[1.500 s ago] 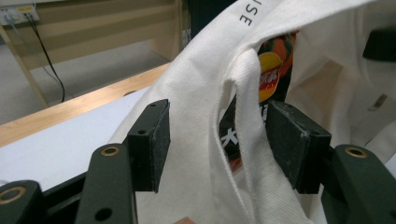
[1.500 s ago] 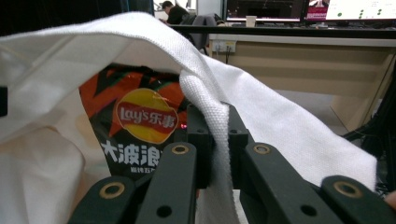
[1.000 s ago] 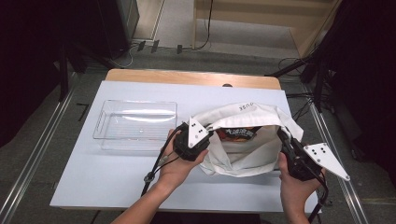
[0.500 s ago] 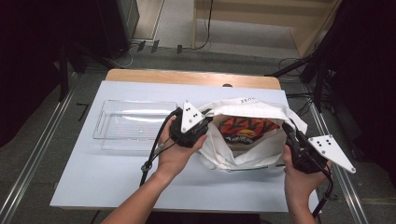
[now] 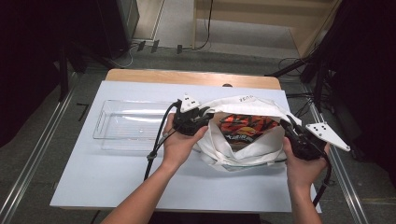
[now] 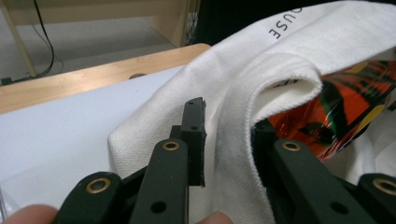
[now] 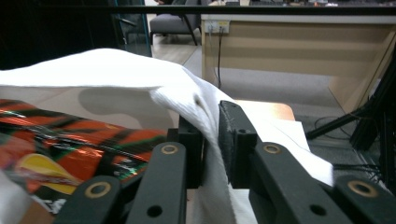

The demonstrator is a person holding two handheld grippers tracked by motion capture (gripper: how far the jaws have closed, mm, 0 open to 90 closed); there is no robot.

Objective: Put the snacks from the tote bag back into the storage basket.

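High view showed the white desk (image 5: 116, 182) with the white cloth bag (image 5: 243, 156) lying between the two tools, its mouth now pulled wide where a second earlier it had sagged half shut over its contents. Each hand had drawn its side of the rim outward, so the bag stood spread from the left tool (image 5: 198, 122) across to the right tool (image 5: 292, 133), and the orange and black snack packet (image 5: 245, 128) inside lay plainly exposed between them. Beyond the left tool, on its outer side, the clear plastic tray (image 5: 133, 126) sat bare. Left gripper view showed the left tool (image 6: 229, 140) with the rolled cloth edge between its jaws; the jaws had just been opening, and the near pad stood slightly off the fabric, so the hold looked slackened rather than clenched. Right gripper view showed the right tool (image 7: 210, 140) likewise just eased, though the fold of cloth seemed pinched between its pads. By my judgement the bag was open enough for the packet to be lifted out toward the tray.
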